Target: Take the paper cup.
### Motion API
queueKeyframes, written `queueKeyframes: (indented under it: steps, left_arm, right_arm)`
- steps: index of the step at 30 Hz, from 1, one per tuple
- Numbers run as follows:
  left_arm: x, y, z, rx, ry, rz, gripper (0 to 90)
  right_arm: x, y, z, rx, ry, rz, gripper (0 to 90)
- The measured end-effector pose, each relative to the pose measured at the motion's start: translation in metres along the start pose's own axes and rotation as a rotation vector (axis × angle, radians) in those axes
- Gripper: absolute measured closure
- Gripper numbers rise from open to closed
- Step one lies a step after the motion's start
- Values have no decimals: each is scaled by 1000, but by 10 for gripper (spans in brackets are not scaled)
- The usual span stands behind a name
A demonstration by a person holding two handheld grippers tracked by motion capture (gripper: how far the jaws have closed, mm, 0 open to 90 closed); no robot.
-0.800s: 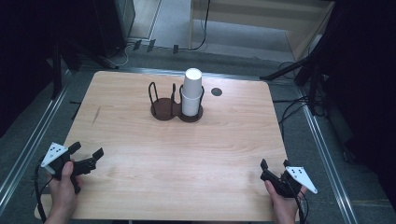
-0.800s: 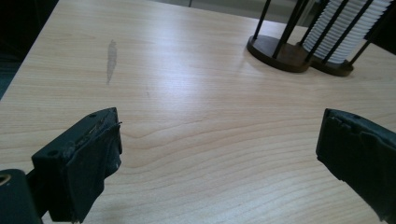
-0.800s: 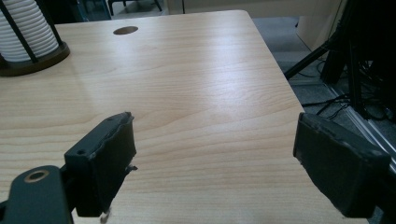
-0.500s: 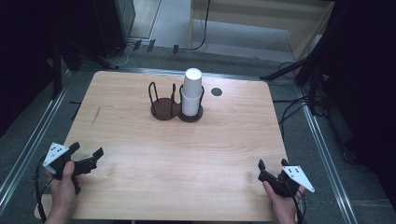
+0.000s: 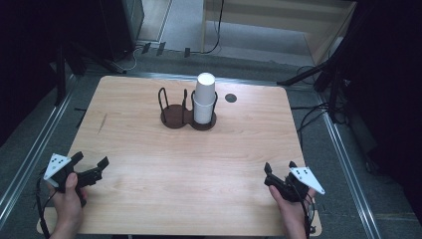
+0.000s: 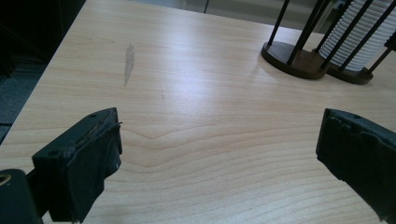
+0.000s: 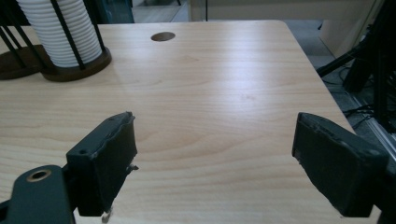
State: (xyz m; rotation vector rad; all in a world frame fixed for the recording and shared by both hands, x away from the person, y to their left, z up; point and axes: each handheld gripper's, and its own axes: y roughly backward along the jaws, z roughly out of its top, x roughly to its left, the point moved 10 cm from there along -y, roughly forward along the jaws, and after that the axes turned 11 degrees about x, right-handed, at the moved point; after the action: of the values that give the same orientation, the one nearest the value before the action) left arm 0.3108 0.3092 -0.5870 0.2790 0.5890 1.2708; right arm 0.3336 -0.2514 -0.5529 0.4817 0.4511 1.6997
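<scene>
A stack of white paper cups [image 5: 204,98] stands in the right ring of a dark two-ring wire holder [image 5: 187,110] at the table's far middle; the left ring is bare. The same cup stack [image 6: 362,32] appears at the top right of the left gripper view, and the cups [image 7: 63,30] sit at the top left of the right gripper view. My left gripper [image 5: 91,168] rests near the front left corner, jaws wide open over bare wood. My right gripper [image 5: 278,173] is at the front right, open too, nothing between its jaws.
The wooden table [image 5: 189,174] has a round cable hole [image 5: 230,98] right of the holder and a grey scuff mark [image 6: 129,58] on its left side. Metal rails, cables and dark stands surround the table on the floor.
The right gripper has shifted slightly left and forward over the table. The left gripper and the cup stack have stayed put.
</scene>
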Motion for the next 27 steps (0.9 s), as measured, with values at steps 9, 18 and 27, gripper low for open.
queueKeyframes:
  steps: [9, 18, 27]
  left_arm:
    - [6, 1, 1, -12, 37, 15, 7]
    - [5, 3, 2, -33, 26, 26, 7]
    - [-3, 10, -2, -47, -5, -40, 7]
  right_arm:
    - [26, -14, 19, 9, 51, 45, 143]
    - [48, -26, 34, 10, 62, 73, 143]
    - [78, -29, 52, -13, 56, 109, 144]
